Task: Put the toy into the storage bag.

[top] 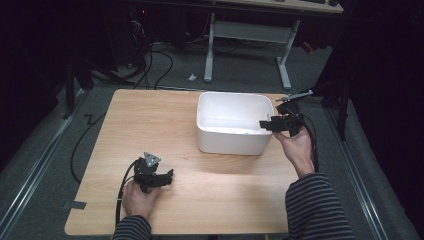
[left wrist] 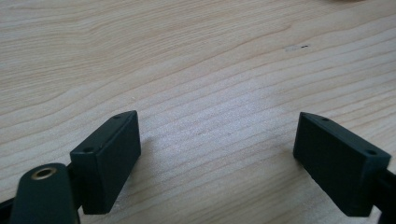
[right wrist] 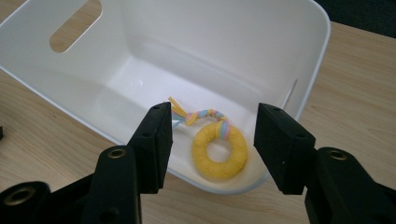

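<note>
White plastic is forming the tub (top: pixel 231 142) that is sitting on the far right part of the wooden table (top: pixel 150 130), with a slot handle (right wrist: pixel 74 24) cut in one end wall. A yellow ring toy (right wrist: pixel 219 150) is lying on the tub's floor near one corner, and a short braided rope tail (right wrist: pixel 198 115) in pastel colours is trailing off it.

The right gripper (right wrist: pixel 212 140) is hanging just above the tub's rim at its right end, with the person's right hand (top: pixel 296 144) underneath it. Its jaws are standing wide apart, holding nothing, with the toy showing between them lower down.

The left gripper (left wrist: pixel 217 158) is resting low over bare wood near the table's front left, well apart from the tub, in the left hand (top: pixel 139 197). Its jaws are spread wide too, with nothing between them.
</note>
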`<state>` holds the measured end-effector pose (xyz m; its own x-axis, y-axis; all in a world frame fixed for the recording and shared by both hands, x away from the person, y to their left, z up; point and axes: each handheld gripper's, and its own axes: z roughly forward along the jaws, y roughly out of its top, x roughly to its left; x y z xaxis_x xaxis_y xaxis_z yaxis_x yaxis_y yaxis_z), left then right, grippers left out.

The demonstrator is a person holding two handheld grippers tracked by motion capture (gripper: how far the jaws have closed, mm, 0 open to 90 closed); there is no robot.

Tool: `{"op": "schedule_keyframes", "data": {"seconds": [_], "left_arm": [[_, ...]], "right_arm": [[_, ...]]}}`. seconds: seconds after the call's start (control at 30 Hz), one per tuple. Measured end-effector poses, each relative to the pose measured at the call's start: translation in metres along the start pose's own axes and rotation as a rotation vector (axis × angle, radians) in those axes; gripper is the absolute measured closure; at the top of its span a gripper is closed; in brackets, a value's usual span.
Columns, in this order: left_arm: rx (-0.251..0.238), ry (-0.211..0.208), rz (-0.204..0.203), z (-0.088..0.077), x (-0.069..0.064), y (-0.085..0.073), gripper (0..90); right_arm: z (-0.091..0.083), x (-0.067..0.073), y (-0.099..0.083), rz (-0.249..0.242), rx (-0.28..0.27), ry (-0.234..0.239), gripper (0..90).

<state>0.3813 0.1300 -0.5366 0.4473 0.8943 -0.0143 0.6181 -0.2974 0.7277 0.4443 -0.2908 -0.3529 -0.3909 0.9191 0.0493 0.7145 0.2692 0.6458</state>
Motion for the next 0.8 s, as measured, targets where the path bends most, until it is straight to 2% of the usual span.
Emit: {"op": "schedule_keyframes", "data": {"seconds": [0.33, 0.8], "left_arm": [[0.0, 0.001, 0.0, 0.0, 0.0, 0.0, 15.1], [0.0, 0.001, 0.0, 0.0, 0.0, 0.0, 15.1]], "right_arm": [[-0.025, -0.012, -0.015, 0.015, -0.076, -0.006, 48.4], [-0.05, -0.025, -0.039, 0.028, -0.119, -0.026, 48.4]]}}
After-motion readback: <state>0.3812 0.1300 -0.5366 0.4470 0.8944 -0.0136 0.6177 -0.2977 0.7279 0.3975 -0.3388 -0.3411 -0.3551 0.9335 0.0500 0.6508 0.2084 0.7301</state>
